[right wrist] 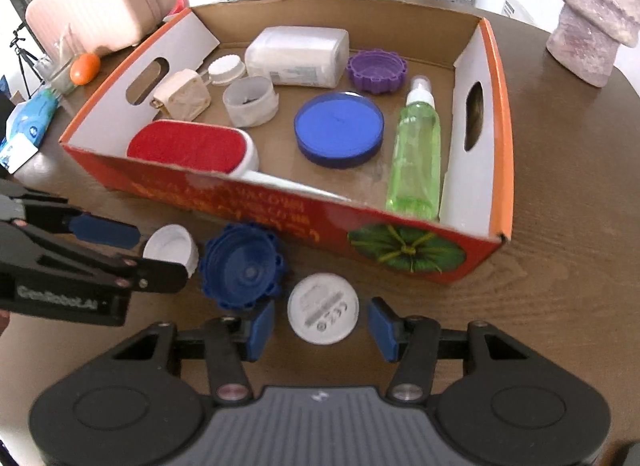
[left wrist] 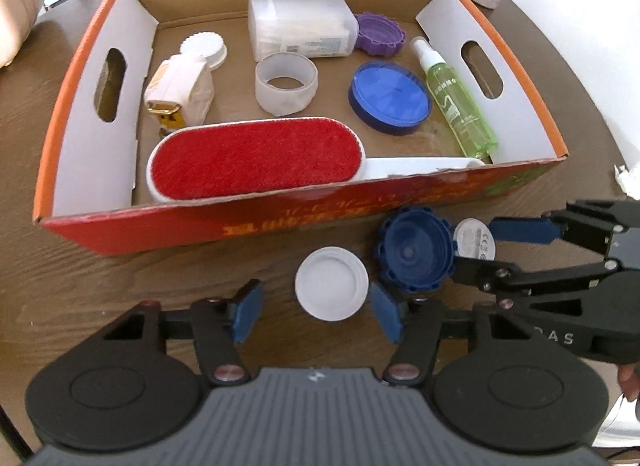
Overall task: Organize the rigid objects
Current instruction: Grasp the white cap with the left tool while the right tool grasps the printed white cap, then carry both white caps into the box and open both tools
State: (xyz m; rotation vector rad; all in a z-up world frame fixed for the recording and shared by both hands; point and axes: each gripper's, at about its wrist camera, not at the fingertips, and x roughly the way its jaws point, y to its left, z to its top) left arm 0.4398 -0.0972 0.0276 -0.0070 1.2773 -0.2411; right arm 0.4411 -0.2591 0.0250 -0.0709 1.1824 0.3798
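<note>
The left tool (left wrist: 316,312) hangs nearest the lens, its blue pads apart on either side of a white cap (left wrist: 331,283) that lies open side up on the brown table (left wrist: 160,286). A gap shows between each pad and the cap, so nothing is gripped. The right tool (right wrist: 320,324) likewise stands part open around a white disc (right wrist: 323,308) with grey print, its pads clear of the disc's edge.

Take the orange cardboard box (left wrist: 280,221) as the mark. Cap and disc both lie just before its near wall, and between them, close against that wall, sits a dark blue ridged lid (left wrist: 416,252), hollow side up.

Inside the box, along the near wall, lies a red lint brush (left wrist: 256,159). Behind it are a cream plug adapter (left wrist: 180,89), a white ring (left wrist: 286,83), a round blue tin (left wrist: 390,97) and a green spray bottle (left wrist: 456,101) by the right wall. At the far wall rest a clear plastic case (left wrist: 300,25), a purple lid (left wrist: 380,33) and a white ridged cap (left wrist: 204,47).
</note>
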